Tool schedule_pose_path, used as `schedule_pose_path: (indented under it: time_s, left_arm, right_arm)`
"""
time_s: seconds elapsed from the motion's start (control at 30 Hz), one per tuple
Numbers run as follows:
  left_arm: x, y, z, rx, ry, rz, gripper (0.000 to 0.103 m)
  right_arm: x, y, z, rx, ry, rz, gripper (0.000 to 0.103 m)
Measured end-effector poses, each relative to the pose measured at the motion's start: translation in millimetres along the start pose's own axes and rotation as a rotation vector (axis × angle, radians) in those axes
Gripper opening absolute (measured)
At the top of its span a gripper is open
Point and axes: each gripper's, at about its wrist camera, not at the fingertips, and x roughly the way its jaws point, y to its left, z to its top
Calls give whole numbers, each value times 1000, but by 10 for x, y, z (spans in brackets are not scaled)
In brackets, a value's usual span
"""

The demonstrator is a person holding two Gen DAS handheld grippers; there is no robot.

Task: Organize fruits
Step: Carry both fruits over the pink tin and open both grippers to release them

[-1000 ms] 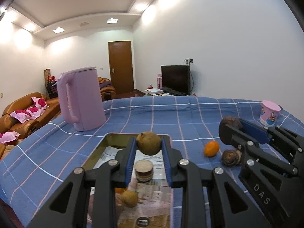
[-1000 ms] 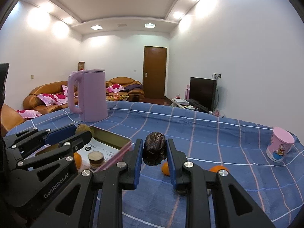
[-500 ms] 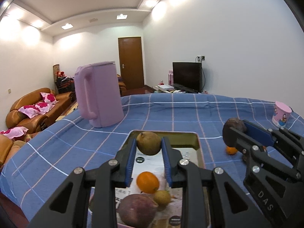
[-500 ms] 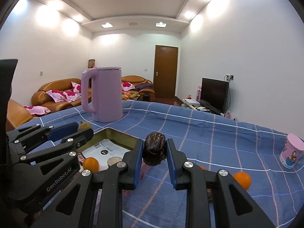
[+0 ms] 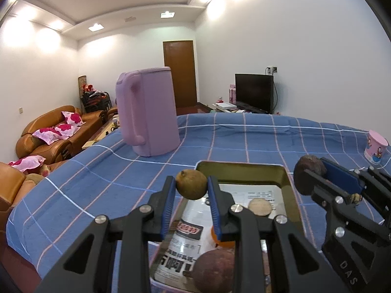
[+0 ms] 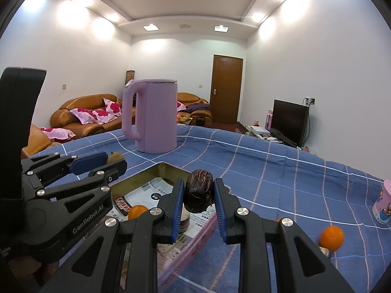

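left gripper (image 5: 191, 187) clamps a round brown fruit (image 5: 191, 183), stem nub up-left; right gripper (image 6: 198, 193) clamps a wrinkled dark fruit (image 6: 198, 194), long axis upright, over the tray (image 6: 136, 181) edge.

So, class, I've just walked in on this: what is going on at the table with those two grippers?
A person is sorting fruit into a tray on a blue checked cloth. The left gripper is shut on a brown round fruit, and the right gripper is shut on a dark wrinkled fruit; both are held above the tray. An orange and a purple fruit already lie inside it. Another orange is out on the cloth.
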Motion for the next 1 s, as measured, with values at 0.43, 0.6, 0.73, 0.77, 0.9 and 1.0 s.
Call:
schedule_pose_path:
  time_s: [0.43,0.6,0.73,0.77,0.9,1.0]
  left_arm:
    - [196,48,-84,15,88,-3,28]
    - [278,12,-113,30,129,-15,29]
    - [336,-14,-117,43,154,-18,29]
    - [343,-20,-124,48,160,-18,30]
    - [354,-26,-119,51,166,-10,30]
    - [354,-30,-124,55,173,-9,35]
  right_arm:
    - [144,119,-45,15,99,76,26]
    - [245,112,-68,27,166,104,26]
    - [317,143,-98,15,219,119,26]
    - [340,157,-107,11,234,125,26]
    - [357,170,-124,7,258,138,27]
    - [361,152,-131,14,261,136,27]
